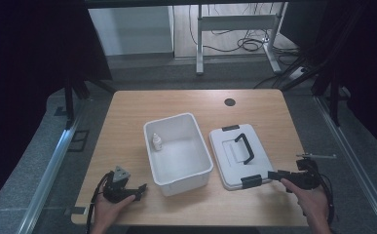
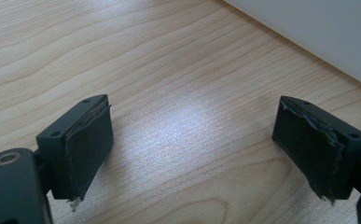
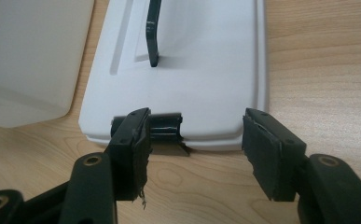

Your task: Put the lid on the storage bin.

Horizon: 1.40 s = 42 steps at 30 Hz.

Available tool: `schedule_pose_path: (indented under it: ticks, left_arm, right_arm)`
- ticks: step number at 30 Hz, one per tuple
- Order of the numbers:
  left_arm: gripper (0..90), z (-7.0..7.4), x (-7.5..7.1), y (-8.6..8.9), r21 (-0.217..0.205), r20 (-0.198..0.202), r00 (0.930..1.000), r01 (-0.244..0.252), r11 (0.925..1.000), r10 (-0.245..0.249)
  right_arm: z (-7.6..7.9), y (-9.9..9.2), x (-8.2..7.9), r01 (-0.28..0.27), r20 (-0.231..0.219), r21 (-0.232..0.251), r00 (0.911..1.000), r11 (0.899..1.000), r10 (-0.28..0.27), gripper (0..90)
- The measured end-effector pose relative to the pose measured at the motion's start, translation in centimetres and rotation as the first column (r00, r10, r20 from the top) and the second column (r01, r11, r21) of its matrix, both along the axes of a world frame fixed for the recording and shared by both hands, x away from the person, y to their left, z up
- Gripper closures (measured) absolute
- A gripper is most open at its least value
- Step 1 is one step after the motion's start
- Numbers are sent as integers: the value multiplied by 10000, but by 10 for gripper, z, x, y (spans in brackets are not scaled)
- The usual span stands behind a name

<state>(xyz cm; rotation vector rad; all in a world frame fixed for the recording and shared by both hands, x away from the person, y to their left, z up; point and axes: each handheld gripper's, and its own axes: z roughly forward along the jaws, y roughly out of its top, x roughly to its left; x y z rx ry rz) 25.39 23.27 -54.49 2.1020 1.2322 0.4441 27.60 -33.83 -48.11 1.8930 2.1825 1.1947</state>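
A white open box [image 1: 203,163] stands mid-table with a small white bottle [image 1: 157,142] inside at its left wall. Its white lid [image 1: 227,153], with a black handle [image 1: 244,146] and black clips, lies flat to the right of the box. My right gripper [image 1: 276,174] is open at the lid's near edge; in the right gripper view [image 3: 194,149] the jaws straddle that edge by the black clip [image 3: 166,127], nothing pinched. My left gripper [image 1: 140,187] rests open on the table left of the box; its jaws [image 2: 192,149] frame bare wood, the box wall [image 2: 327,32] beyond.
The wooden table [image 1: 127,122] has a dark round cable hole [image 1: 230,102] at the back. Beyond the table stand a desk frame [image 1: 235,24] and cables on the floor. Metal rails run along both sides of the table.
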Motion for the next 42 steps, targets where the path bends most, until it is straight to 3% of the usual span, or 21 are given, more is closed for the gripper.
schedule_pose_path:
  ticks: [5,14,21,35,42]
  left_arm:
    - [120,0,0,-3,17,5,9999,-146,9999,146]
    - [121,0,0,-2,0,-1,10000,-56,10000,56]
    - [122,0,0,-2,3,3,10000,-42,10000,42]
    - [124,0,-2,0,4,4,10000,10,10000,-10]
    - [125,0,-3,0,1,14,10000,-61,10000,61]
  right_arm:
    - [-1,-3,2,-105,-65,-295,9999,9995,103,387]
    - [3,3,9,17,33,-380,10000,9993,-16,385]
    - [2,2,15,1,-159,-310,9999,9995,-6,385]
    - [3,2,12,71,-231,-251,9997,9997,-77,385]
    - [14,6,15,-145,54,-325,9999,9994,146,385]
